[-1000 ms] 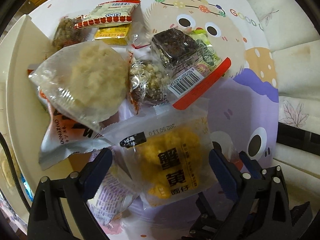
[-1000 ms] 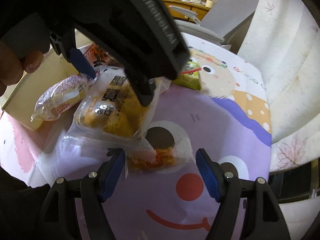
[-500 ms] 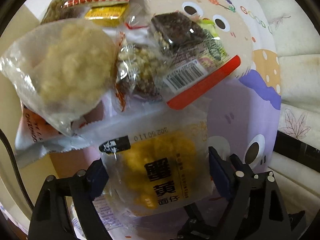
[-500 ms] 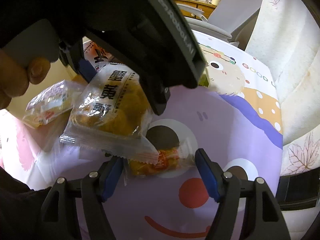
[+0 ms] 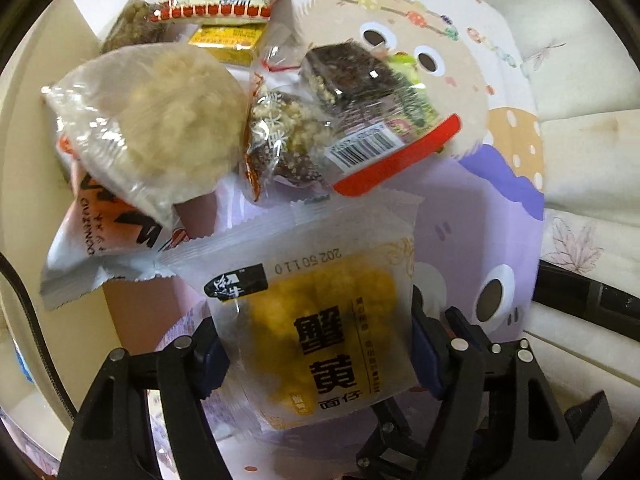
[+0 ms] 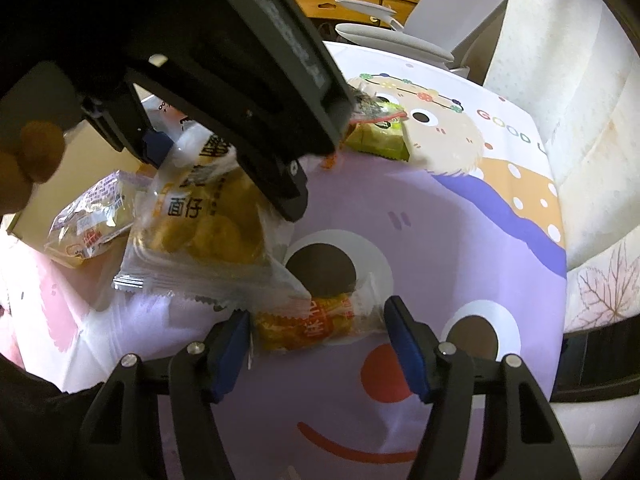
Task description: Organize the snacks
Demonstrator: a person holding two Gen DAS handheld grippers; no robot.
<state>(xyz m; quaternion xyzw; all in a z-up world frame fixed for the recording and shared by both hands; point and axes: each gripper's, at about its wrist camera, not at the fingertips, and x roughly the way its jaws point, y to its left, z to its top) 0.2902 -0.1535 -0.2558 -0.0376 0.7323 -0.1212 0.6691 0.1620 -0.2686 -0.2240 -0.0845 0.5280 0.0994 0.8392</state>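
Note:
My left gripper [image 5: 316,356] is closed around a clear packet of yellow crab-roe snack [image 5: 320,320], its blue pads pressing both sides. The same packet [image 6: 200,216] shows in the right wrist view, held under the black left gripper body [image 6: 248,60] and tilted above the mat. My right gripper [image 6: 320,344] is open, with a small orange-wrapped snack [image 6: 316,322] lying on the mat between its fingers. A pile of other snack packets lies beyond: a pale puffed cake [image 5: 160,120], a nut bar [image 5: 284,140], a dark bar with a barcode [image 5: 360,92].
A cartoon-printed mat [image 6: 460,220] covers the table. A beige box wall [image 5: 24,160] stands at the left. A purple-and-white packet [image 6: 92,216] lies by the box. A green packet [image 6: 380,136] lies farther back. A white sofa [image 6: 560,60] is at the right.
My left gripper's jaws have closed in on the yellow packet and lifted it. My right gripper has moved closer around the orange snack.

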